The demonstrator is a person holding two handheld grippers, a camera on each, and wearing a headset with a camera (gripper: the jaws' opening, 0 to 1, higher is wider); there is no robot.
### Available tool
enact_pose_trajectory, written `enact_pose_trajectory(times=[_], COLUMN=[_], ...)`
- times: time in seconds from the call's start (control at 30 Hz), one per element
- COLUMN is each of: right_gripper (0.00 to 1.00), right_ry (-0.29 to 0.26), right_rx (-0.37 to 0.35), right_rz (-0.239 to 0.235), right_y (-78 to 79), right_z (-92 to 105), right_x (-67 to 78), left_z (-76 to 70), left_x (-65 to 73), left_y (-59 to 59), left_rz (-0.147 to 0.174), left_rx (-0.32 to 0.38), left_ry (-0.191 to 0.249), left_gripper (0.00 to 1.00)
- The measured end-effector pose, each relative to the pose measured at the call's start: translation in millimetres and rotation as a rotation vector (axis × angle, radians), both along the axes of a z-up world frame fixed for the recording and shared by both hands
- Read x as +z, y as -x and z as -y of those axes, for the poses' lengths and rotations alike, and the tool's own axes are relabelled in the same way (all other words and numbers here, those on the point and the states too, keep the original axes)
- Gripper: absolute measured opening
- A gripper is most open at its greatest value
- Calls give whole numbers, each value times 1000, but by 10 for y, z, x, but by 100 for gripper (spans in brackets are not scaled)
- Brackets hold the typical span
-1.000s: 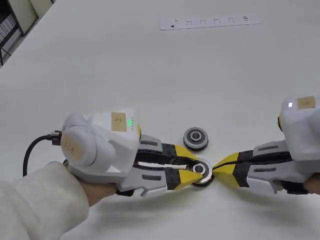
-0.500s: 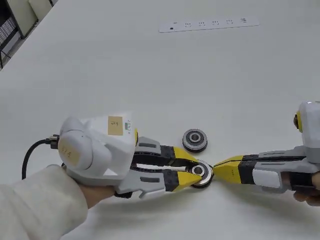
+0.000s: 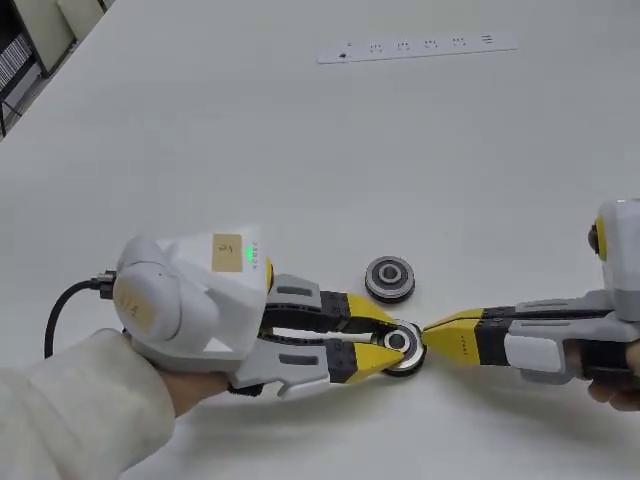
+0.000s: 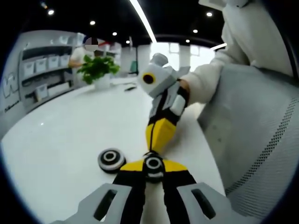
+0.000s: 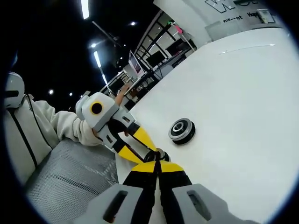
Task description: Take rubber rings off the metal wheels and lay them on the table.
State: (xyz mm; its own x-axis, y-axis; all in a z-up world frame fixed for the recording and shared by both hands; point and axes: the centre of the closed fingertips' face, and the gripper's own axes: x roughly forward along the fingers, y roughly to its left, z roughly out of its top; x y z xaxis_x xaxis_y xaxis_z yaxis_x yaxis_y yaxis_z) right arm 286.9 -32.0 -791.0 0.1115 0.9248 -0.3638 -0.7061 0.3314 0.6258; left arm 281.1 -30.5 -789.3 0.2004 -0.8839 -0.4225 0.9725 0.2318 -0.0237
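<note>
Counted: two grippers, two metal wheels, one power strip.

Left gripper [image 3: 392,340]: yellow fingertips [image 3: 372,310] parted no wider than the held wheel [image 3: 405,346] and clenched on it from both sides, with the wheel flat on the tabletop [image 3: 300,150]. Right gripper [image 3: 430,332]: jaws pressed together with no gap, pointed yellow end touching the held wheel's rim on the side away from the left gripper. Cannot tell whether any rubber is pinched between those closed tips.

Free wheel [image 3: 390,277] just beyond the held wheel, toward the tabletop's far edge: near but apart, flat, touched by neither gripper, black rubber ring [image 3: 371,280] around its metal hub. Both wheels on the near part of the tabletop, right of its middle. Power strip [image 3: 417,46] well apart, toward the far edge. White sleeve [image 3: 70,410] behind the left gripper, black cable [image 3: 65,300] trailing from its rear toward the tabletop's left edge.
</note>
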Motion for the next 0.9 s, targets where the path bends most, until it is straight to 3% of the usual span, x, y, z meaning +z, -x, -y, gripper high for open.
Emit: enact_pose_trajectory(times=[0.9], right_gripper=[0], right_ry=[-11], right_rx=[20], right_rz=[11], right_y=[28], right_z=[-51], right_x=[18], left_z=[4], left_x=[5], left_y=[18], left_rz=[1], left_rx=[0], left_ry=[4], left_gripper=[14])
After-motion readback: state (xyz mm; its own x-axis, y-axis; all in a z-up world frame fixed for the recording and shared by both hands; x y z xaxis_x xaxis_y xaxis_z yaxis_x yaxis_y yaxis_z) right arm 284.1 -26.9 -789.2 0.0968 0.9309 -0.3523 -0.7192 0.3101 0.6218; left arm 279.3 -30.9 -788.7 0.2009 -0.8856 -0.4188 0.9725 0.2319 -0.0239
